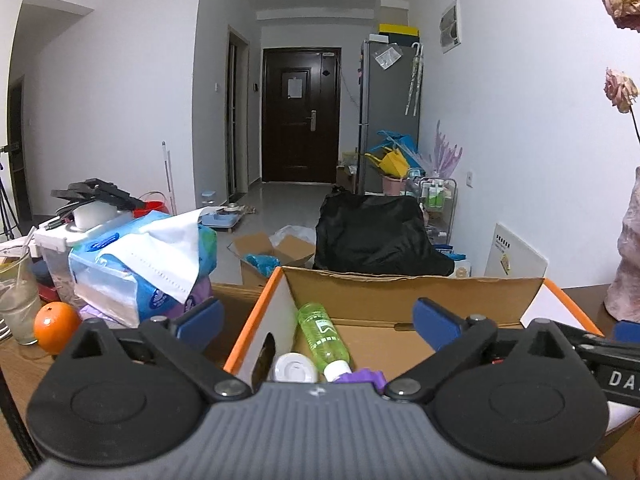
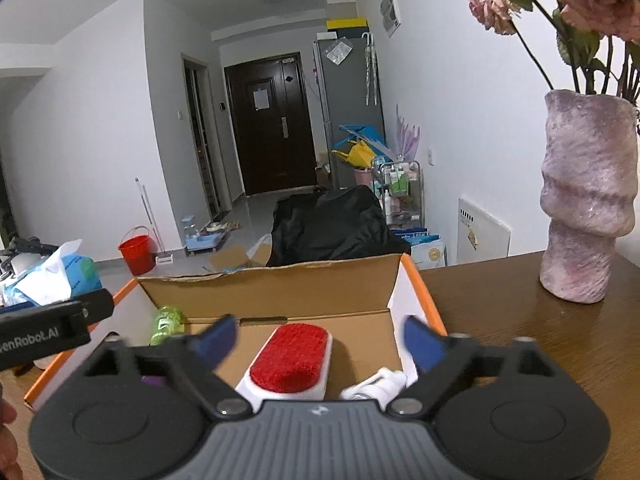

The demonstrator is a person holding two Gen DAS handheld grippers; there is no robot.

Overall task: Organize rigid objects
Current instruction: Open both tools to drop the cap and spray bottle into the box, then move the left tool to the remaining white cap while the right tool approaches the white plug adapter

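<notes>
**Both grippers spread wide over an open cardboard box**

2 hand-held grippers hover side by side above a cardboard box [image 1: 400, 292] with orange edges, which sits on a dark wooden bench [image 2: 520, 320]. The left gripper [image 1: 318, 316] has its blue fingers [image 1: 200, 318] released and far apart, with nothing between them. Below it, in the left part of the box, a green bottle [image 1: 322, 334] lies on its side, its long axis running away from the camera, white cap nearest; a white round lid [image 1: 295, 368] and a purple item [image 1: 360, 378] lie just beside that cap.

The right gripper [image 2: 320, 342] is equally released, its fingers [image 2: 424, 344] grasping nothing. Directly beneath and between them lies a white brush with a red pad [image 2: 292, 360], its long axis pointing away and slightly right. A white crumpled item [image 2: 380, 386] rests beside it.

The right gripper is nearer the brush, the left nearer the bottle. An orange [image 1: 56, 326] sits outside the box, off to the left gripper's left, and is probably the next thing to collect.
</notes>
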